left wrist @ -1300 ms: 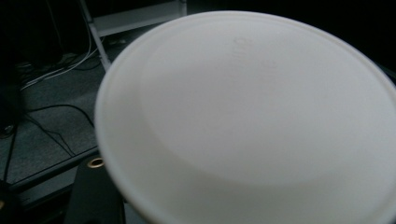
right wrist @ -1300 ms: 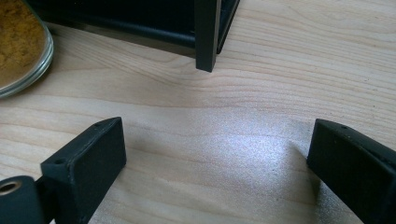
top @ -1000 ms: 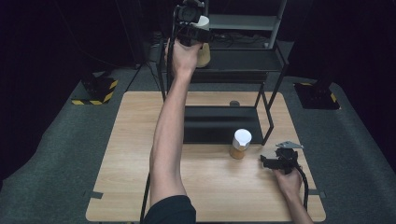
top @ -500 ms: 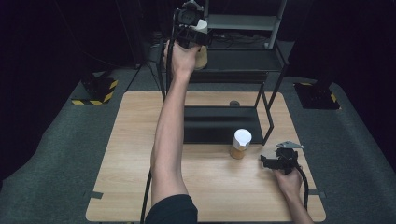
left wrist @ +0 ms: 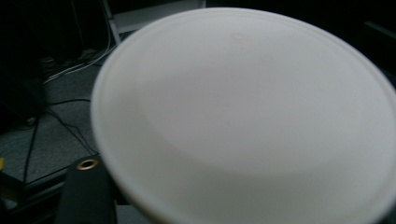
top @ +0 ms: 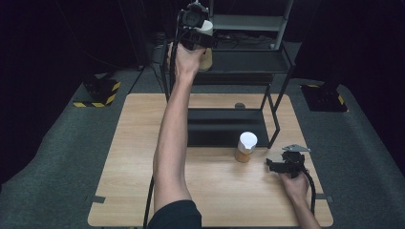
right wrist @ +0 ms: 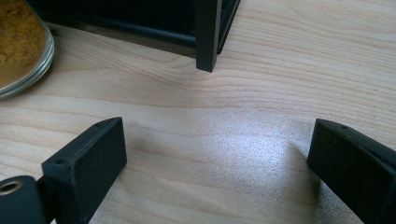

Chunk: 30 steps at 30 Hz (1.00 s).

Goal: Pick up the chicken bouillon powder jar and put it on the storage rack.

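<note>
A light wooden table (top: 143, 143) stands on grey carpet, and a black metal shelf rack (top: 248, 67) rises from its far half, one foot of the rack (right wrist: 206, 37) planted on the wood. The person's left arm (top: 172, 133) stretches far forward and up to the rack's upper shelf. There the left gripper (top: 199, 33) is at a white-lidded jar of tan powder (top: 206, 52) that stands on that shelf; in the left gripper view the jar's white lid (left wrist: 247, 112) sits blurred right in front of the camera. The jaws have just been opening, with the jar between them, and whether the pads press on it cannot be told.

A second jar with a white lid (top: 247, 147), of the same orange-brown contents, stands on the table just in front of the rack's lower shelf. Near it, toward the table's right edge, the right gripper (top: 277, 164) rests low over the wood, its jaws spread wide over bare tabletop, the jar's glass base (right wrist: 21, 46) off to one side.
</note>
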{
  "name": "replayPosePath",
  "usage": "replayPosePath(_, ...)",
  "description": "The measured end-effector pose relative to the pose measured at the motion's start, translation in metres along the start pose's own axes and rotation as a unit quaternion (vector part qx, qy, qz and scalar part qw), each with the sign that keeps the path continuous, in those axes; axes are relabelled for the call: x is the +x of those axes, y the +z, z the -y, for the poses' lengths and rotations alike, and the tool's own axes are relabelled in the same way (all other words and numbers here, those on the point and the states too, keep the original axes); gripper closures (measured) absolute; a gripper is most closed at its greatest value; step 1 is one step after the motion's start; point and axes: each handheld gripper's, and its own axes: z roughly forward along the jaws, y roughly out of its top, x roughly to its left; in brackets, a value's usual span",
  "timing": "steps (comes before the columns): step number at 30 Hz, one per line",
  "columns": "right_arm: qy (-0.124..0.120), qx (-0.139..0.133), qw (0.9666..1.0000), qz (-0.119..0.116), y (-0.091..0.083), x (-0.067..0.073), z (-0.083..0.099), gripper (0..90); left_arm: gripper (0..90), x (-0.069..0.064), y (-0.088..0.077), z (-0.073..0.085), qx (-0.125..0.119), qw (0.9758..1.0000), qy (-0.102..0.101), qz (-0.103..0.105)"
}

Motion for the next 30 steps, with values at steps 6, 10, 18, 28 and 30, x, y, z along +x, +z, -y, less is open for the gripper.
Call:
replayPosePath(6,-0.001,0.0,1.0,0.003,0.0,0.001,0.0,3.9,13.2,-0.003,0.001,0.005,0.0,1.0,0.002,-0.01)
replayPosePath(10,-0.001,0.0,1.0,0.003,0.0,0.001,0.0,3.9,7.0,-0.011,-0.001,0.006,0.003,0.9997,0.015,-0.018)
replayPosePath(18,-0.001,0.001,1.0,0.003,0.0,0.001,0.0,3.9,2.9,-0.013,-0.01,0.01,0.001,0.9997,0.02,-0.016)
replayPosePath(28,-0.001,0.001,1.0,0.003,0.0,0.001,0.0,3.9,2.2,-0.011,-0.019,0.02,-0.001,0.9998,0.018,-0.01)
replayPosePath(30,-0.001,0.0,1.0,0.003,0.0,0.001,0.0,4.0,2.2,-0.009,-0.021,0.023,-0.002,0.9998,0.019,-0.008)
